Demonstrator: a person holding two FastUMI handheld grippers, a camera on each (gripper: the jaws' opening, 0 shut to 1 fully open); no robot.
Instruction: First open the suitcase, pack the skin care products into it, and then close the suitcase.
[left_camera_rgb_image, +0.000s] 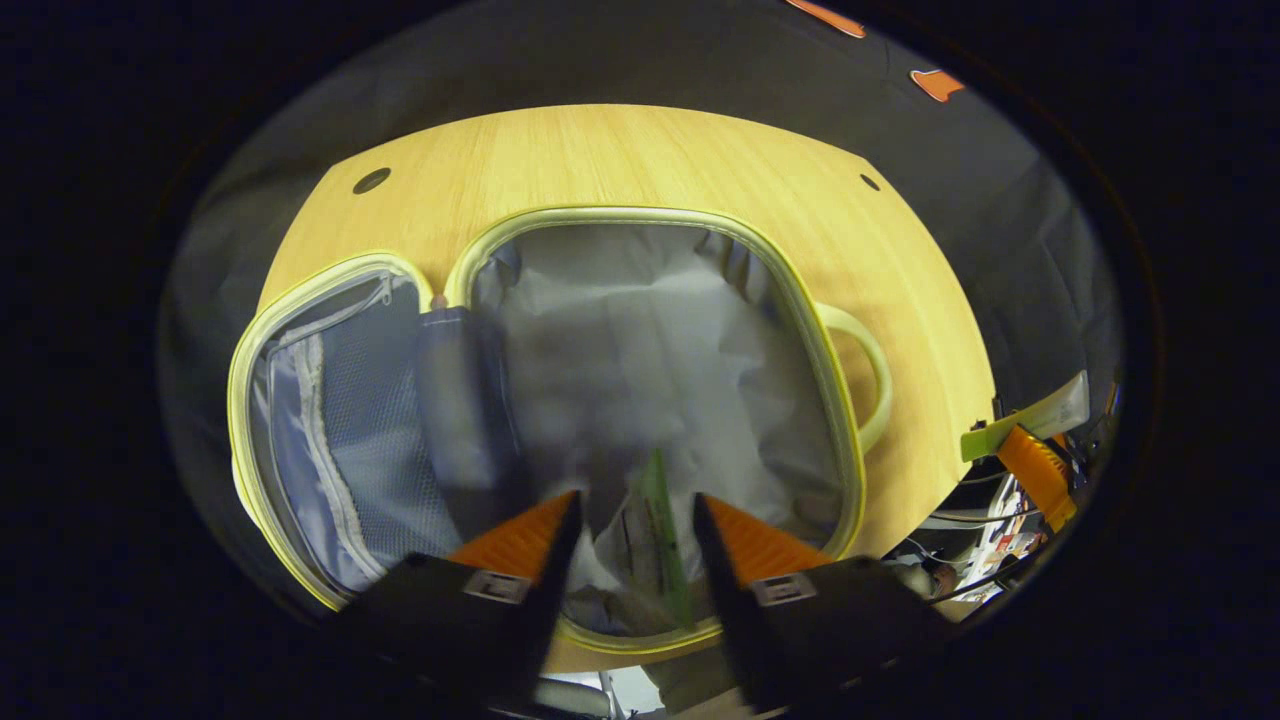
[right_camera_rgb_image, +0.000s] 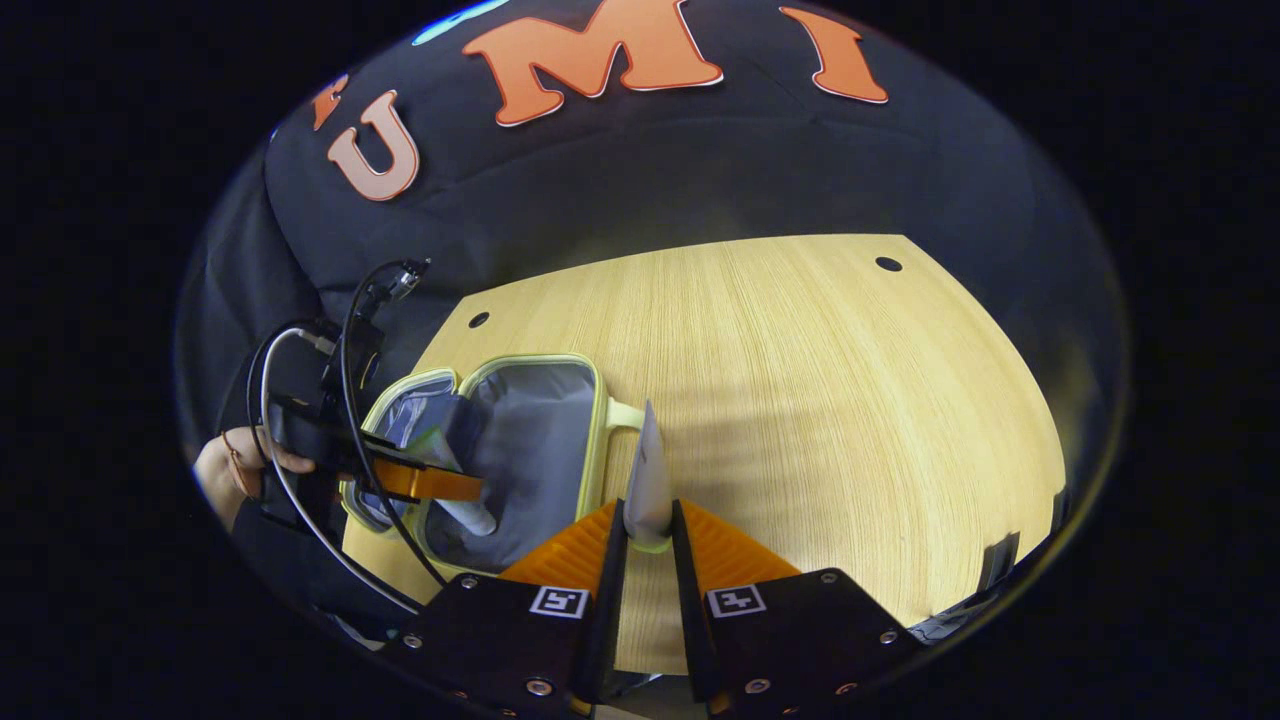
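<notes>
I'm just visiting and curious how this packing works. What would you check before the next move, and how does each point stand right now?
1. Suitcase open flat on the table: ok.
2. Right hand-held gripper shut on the white tube: ok.
3. Left hand-held gripper open above the case: ok.
4. Tube with green stripe lying inside the case: ok.
5. Room left in the lining for the white tube: ok, seemingly.
6. Other products waiting elsewhere: cannot tell.

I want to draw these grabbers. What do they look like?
Each hand-held gripper has a black body with screws and small square black-and-white markers, plus ribbed wedge-shaped fingers. The left hand-held gripper trails looping black cables, and the hand holding it wears a thin bracelet.
</notes>
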